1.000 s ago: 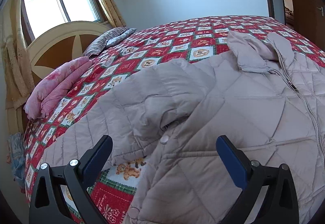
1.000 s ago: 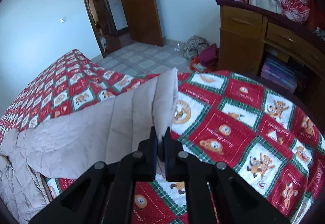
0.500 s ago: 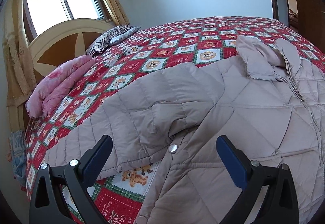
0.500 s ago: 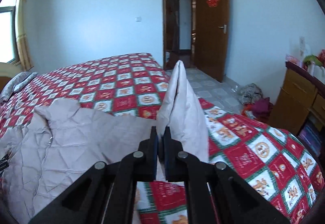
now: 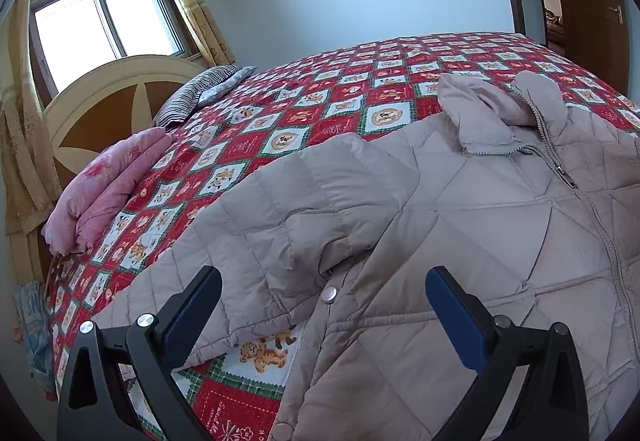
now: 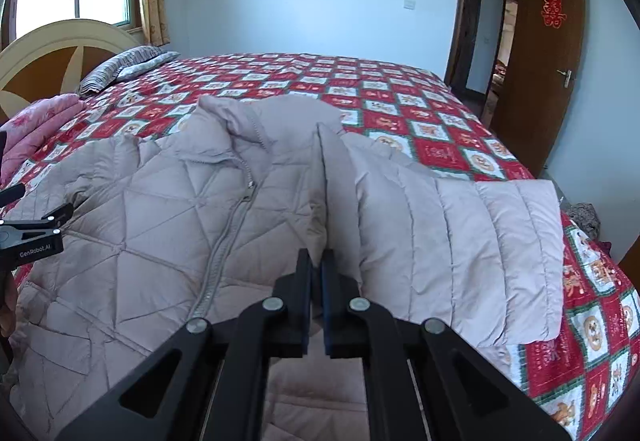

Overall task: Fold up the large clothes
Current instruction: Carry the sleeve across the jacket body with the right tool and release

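**A:** How are the two grippers seen?

**B:** The right gripper (image 6: 316, 261) is clamped tight on a fold of the sleeve (image 6: 460, 241) of the beige quilted jacket (image 6: 160, 225); the cloth is pinched between the closed jaws. The left gripper (image 5: 320, 305) is held with jaws spread wide over the other sleeve (image 5: 280, 225), nothing being pressed between them.

**A:** And where is the jacket laid?

**B:** It is spread front-up, zipped, on the red patterned bedspread (image 5: 320, 109).

**A:** What is offered by one view only?

**B:** In the right wrist view the gripped sleeve is seen draped across the jacket's right half, and the open wooden door (image 6: 540, 81) is shown in full; part of the left gripper's body is caught at the left edge. Only in the left wrist view are a metal snap button (image 5: 329, 295) and the collar's (image 5: 500, 109) inside made out. The pink folded blanket (image 5: 100, 189) and striped pillow (image 5: 200, 93) are seen in both.

**A:** What has changed from a second ago?

**B:** The sleeve, then lifted out over the bedspread toward the room's far side, has been carried inward over the jacket. The left gripper has barely been shifted.
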The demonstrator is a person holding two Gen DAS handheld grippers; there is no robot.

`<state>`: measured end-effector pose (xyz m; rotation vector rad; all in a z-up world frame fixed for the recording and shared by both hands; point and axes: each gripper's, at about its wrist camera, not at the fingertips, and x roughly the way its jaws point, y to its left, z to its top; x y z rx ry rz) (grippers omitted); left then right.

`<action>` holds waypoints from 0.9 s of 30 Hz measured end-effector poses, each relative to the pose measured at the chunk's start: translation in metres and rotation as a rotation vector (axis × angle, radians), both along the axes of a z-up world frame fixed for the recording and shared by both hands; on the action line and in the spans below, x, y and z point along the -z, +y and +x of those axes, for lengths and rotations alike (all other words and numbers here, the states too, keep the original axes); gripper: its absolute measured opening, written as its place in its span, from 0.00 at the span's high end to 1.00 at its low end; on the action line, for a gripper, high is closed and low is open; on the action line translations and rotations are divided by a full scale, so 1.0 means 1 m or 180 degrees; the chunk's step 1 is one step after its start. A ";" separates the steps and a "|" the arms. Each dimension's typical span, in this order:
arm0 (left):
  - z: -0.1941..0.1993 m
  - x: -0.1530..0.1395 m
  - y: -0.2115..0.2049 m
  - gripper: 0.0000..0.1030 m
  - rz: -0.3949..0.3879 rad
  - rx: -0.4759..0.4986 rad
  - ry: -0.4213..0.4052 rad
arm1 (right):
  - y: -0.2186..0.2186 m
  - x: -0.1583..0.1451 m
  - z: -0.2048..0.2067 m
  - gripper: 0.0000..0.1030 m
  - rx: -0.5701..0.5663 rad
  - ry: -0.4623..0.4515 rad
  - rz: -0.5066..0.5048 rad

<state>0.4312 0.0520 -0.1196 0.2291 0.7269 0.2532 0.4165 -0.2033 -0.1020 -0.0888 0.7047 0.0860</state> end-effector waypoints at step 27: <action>-0.004 -0.024 -0.192 0.01 -0.0854 0.1319 0.0457 | -0.070 0.042 -0.068 0.17 0.0061 0.0136 0.0351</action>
